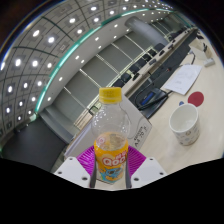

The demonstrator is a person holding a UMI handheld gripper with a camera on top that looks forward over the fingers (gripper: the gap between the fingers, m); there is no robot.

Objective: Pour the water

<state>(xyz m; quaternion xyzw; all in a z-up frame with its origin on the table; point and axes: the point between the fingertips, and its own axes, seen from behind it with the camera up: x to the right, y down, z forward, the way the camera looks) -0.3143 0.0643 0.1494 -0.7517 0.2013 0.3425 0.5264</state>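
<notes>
A clear plastic bottle (111,140) with a yellow cap and a yellow and blue label stands between my fingers. My gripper (111,166) is shut on the bottle at its label, with a purple pad (87,157) pressed on either side. The view is tilted, so the bottle and gripper lean relative to the room. A white paper cup (184,124) stands on the white table (150,125) to the right of the bottle and beyond my fingers. Its mouth is open and it looks empty.
A red round thing (197,99) lies on the table beyond the cup. Sheets of paper (183,80) and a dark laptop (150,97) lie farther back. A large room with ceiling lights and rows of desks fills the background.
</notes>
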